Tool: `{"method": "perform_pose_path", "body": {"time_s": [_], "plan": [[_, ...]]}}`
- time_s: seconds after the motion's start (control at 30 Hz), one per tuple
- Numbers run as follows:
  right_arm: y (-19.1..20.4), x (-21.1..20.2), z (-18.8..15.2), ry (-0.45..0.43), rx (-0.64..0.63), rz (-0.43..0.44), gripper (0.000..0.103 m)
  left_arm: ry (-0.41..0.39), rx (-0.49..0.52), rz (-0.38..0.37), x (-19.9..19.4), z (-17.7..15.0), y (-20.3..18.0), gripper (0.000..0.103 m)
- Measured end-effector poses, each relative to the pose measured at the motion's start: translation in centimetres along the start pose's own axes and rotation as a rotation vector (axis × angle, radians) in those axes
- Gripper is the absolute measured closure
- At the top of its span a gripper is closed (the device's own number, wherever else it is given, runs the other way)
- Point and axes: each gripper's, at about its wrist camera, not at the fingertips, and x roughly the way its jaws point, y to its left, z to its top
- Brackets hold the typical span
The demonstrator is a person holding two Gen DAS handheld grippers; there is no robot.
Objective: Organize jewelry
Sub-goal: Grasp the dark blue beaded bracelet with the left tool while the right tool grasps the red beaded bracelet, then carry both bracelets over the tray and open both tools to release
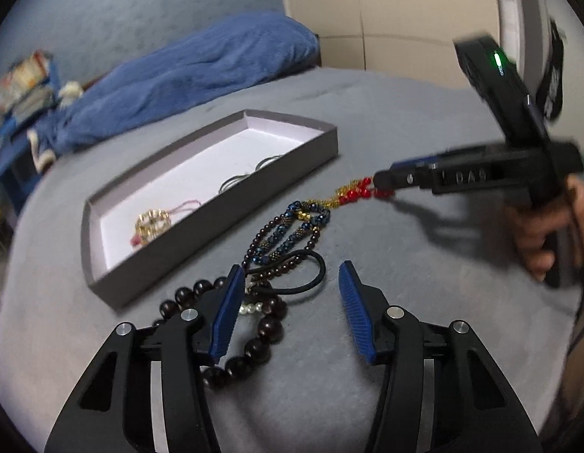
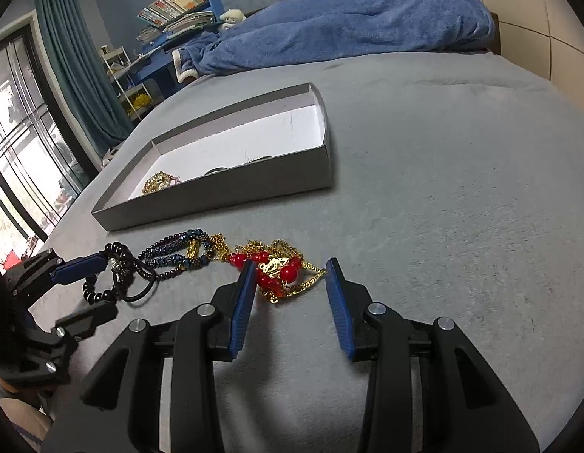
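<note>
The box [image 2: 224,192] is set on the grey bed [image 2: 443,226], open side up so that pieces can be dropped in; a gold charm [image 2: 158,183] lies at its left end and two thin rings [image 1: 250,177] are seen against its near wall. In front of that wall the unsorted jewelry is strung out in a row.

At the left end, dark beads [image 1: 250,347] and a black cord [image 1: 311,283] are straddled by the left gripper [image 1: 288,294]. Its jaws stand apart; one pad may touch the beads, though blur hides this.

In the middle a blue rope [image 2: 182,253] is left untouched.

At the right end, the red necklace [image 2: 277,271] is bracketed by the right gripper [image 2: 290,283], jaws partly closed but not clamped, presumably ready to lift it into the box.
</note>
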Motion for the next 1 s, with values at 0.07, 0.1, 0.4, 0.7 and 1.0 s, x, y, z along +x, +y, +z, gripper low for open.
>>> {"method": "perform_pose_path", "body": {"time_s": [0.07, 0.1, 0.4, 0.7, 1.0], "plan": [[-0.2, 0.0, 0.0, 0.000, 0.009, 0.004, 0.065, 0.009, 0.072, 0.036, 0.3, 0.1, -1.1, 0.049], [-0.2, 0.1, 0.0, 0.001, 0.012, 0.005, 0.065, 0.015, 0.108, 0.049, 0.4, 0.1, -1.6, 0.049], [-0.3, 0.2, 0.0, 0.003, 0.013, 0.009, 0.065, 0.081, 0.243, 0.127, 2.1, 0.2, -2.4, 0.054], [-0.2, -0.5, -0.1, -0.032, 0.006, 0.032, 0.065, -0.032, 0.028, 0.015, 0.0, 2.1, 0.3, 0.099], [-0.5, -2.6, 1.5, -0.119, 0.030, 0.100, 0.065, -0.131, -0.224, -0.056, -3.1, 3.4, 5.8, 0.099]]}}
